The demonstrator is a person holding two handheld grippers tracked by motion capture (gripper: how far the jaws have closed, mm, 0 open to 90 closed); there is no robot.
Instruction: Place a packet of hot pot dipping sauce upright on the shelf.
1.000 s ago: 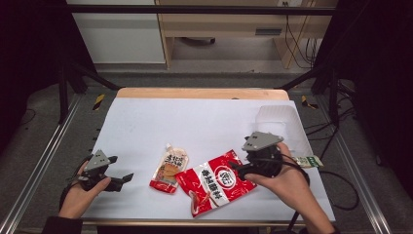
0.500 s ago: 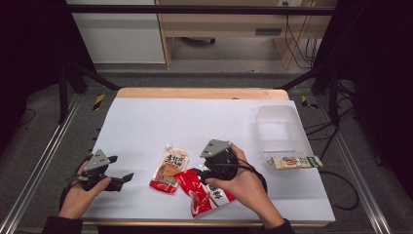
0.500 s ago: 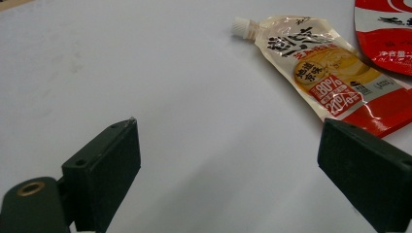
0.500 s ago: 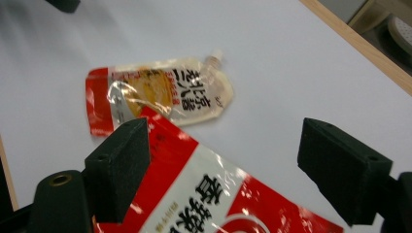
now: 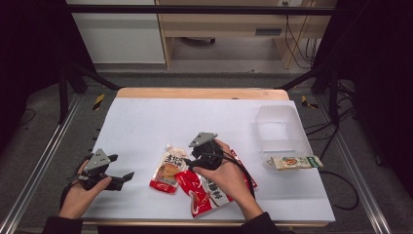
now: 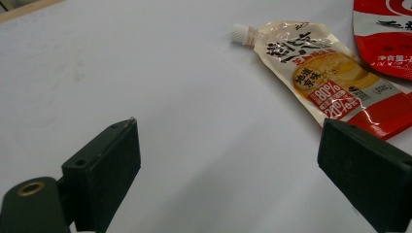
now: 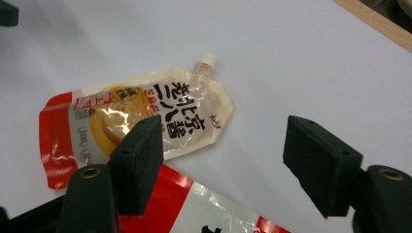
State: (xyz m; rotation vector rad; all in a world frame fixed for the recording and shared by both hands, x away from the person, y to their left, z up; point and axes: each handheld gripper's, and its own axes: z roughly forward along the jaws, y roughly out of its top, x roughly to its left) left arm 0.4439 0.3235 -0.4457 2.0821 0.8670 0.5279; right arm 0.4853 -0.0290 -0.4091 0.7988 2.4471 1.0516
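Red packet hides under the right gripper (jaws apart, just been closing, nothing between), spouted pouch at eleven o'clock; left gripper gapes.

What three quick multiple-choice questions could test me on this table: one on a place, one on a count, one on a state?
1. The clear plastic tub sits at the table's: A) far right B) near left C) middle.
2. How many food packets lie on the table? A) one B) three C) five.
3. The left gripper is: A) shut on a packet B) open, holding nothing C) lying in the tub.

Answers: 1 A, it stands beyond the slim packet. 2 B, spouted pouch, red packet, slim packet. 3 B, its jaws stand wide apart over bare table.
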